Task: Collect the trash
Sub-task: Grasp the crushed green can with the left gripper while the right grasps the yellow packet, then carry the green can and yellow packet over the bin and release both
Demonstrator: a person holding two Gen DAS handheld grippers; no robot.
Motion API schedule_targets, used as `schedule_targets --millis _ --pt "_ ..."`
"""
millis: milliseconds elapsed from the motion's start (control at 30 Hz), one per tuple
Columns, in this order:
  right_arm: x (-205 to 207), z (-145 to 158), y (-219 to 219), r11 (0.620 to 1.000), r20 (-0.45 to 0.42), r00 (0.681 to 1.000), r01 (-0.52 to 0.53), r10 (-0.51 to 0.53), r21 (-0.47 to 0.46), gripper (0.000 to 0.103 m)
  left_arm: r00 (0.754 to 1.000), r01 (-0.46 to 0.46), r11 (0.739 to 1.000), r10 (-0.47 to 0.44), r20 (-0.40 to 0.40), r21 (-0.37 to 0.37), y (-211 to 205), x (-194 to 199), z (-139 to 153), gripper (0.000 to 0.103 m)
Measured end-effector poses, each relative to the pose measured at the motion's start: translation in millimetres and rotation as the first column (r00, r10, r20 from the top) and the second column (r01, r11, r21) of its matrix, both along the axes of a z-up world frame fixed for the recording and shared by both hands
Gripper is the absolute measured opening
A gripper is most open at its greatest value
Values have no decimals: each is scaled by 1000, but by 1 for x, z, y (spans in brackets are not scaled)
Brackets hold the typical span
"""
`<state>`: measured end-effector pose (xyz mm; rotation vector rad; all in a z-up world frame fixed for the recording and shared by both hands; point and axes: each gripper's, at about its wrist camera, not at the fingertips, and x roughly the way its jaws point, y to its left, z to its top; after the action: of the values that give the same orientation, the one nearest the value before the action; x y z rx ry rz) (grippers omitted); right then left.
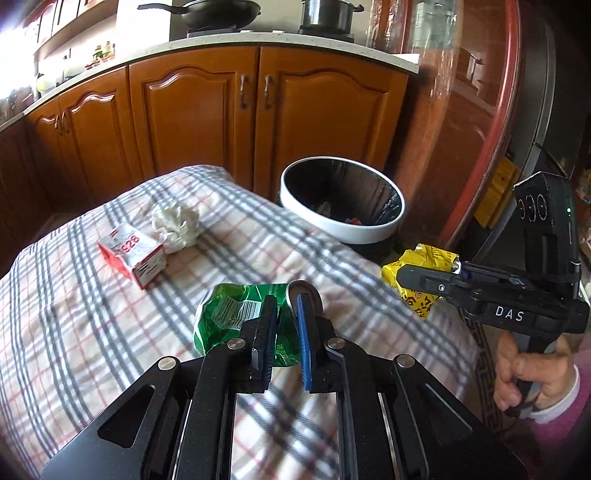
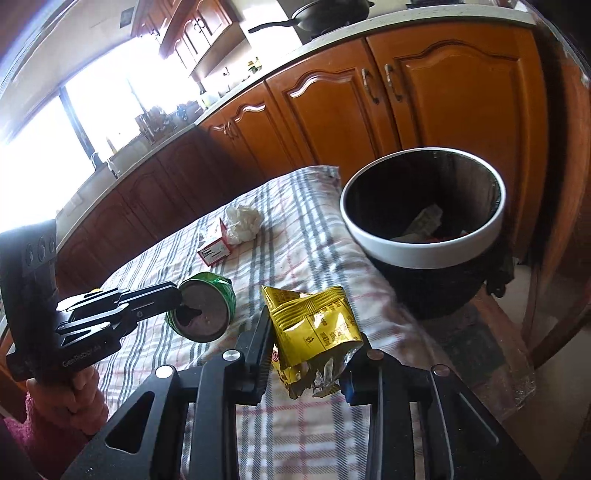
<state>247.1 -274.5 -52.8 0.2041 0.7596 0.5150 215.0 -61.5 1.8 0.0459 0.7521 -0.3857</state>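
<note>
Gripping a green can (image 1: 236, 314), left claw (image 1: 286, 325) points downward.

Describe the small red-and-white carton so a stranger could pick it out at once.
Start at the checked tablecloth. Towards its far end lies the red-and-white carton, touching a crumpled white tissue. It is the only boxy, printed piece; the tissue is soft and plain.

Behind, we see wooden cabinets (image 1: 199, 110) under a pale countertop (image 1: 221, 40), bearing a black frying pan (image 1: 207, 13) and dark pot (image 1: 327, 14) (both on burners); a bright window (image 2: 55, 140) lies left.
</note>
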Motion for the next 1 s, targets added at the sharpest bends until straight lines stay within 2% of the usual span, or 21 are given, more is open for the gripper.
schedule_targets --millis 733,767,1000 --pt "18 10 -36 998 25 998 52 -53 29 28 999 30 999 -30 28 -32 -25 21 16 6" --pt "18 10 -36 998 25 998 52 -52 29 28 999 31 999 -30 27 -30 -25 22 15 0" --pt "19 1 -36 998 7 999 45 -45 34 27 997 66 997 -67 -23 -26 -28 16 1 0"
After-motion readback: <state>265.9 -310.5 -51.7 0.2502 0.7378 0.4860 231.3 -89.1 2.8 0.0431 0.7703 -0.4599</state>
